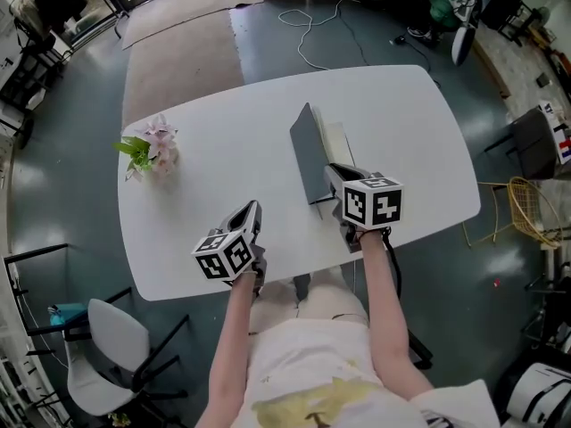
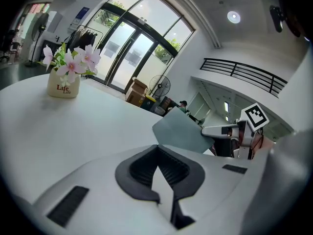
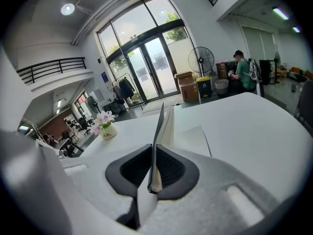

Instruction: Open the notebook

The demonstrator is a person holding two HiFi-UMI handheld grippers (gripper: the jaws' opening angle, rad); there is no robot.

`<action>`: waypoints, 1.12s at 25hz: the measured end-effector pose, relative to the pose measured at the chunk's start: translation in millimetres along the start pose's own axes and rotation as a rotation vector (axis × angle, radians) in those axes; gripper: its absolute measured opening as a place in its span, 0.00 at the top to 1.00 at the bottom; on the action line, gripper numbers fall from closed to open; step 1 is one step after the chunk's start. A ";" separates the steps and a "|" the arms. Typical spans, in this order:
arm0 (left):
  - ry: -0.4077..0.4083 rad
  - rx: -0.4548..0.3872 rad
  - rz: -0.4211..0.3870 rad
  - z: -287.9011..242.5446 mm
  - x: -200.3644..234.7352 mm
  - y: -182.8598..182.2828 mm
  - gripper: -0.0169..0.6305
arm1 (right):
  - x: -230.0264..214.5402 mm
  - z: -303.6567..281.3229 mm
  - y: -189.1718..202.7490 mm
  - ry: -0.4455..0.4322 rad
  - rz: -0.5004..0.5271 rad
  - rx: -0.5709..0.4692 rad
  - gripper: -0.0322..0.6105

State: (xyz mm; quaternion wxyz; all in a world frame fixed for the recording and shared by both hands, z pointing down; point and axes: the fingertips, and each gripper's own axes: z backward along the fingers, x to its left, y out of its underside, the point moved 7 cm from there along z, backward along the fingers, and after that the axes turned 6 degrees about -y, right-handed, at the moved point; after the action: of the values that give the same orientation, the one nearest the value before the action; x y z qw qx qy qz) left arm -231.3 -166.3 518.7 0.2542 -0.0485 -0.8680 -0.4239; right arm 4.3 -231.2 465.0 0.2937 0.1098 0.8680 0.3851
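**Progress.** The notebook [image 1: 310, 154] lay near the middle of the tabletop [image 1: 406, 119], somewhat toward its right edge. Its grey cover [image 3: 159, 124] was raised to roughly upright, hinged along the left side of the page block. The right gripper [image 1: 334, 178] had its jaws clamped on the near edge of that cover, which the right gripper view showed edge-on between the dark pads. A pale strip sat against the cover at the clamp. Whether that strip was a first page or the cover's lining could not be determined.

The left gripper [image 1: 252, 212] was held above the near edge of the tabletop, well apart from the notebook, with its jaws together on nothing. By my assessment the task was about half done. The cover was free of the pages but not yet laid over to the left, so the notebook was not lying open.

**Materials and shapes.**
- The cover was thin, flat and matt grey, and held straight without sagging.
- The exposed pages [image 1: 339, 143] were off-white and lay flat.
- The tabletop was smooth white, with rounded corners.
- The jaw pads [image 3: 171, 168] were dark and ribbed, set in pale grey moulded bodies.
- A small cream pot of pink flowers [image 1: 153, 148] stood near the left edge, clear of the work.
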 end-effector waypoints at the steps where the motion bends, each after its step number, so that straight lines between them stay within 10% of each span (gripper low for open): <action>1: 0.003 0.000 -0.002 2.5 2.6 -1.6 0.98 | 5.1 -0.9 -0.5 0.006 0.010 -0.001 0.89; 28: -0.039 -0.047 0.037 36.9 48.1 -15.4 0.98 | 87.1 -49.9 13.5 0.039 0.215 0.099 0.89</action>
State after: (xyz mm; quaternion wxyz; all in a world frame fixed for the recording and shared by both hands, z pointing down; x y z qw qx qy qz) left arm -292.4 -154.4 512.1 0.2437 -0.0787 -0.8614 -0.4386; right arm -95.9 -215.9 464.3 0.2282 0.2091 0.8746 0.3732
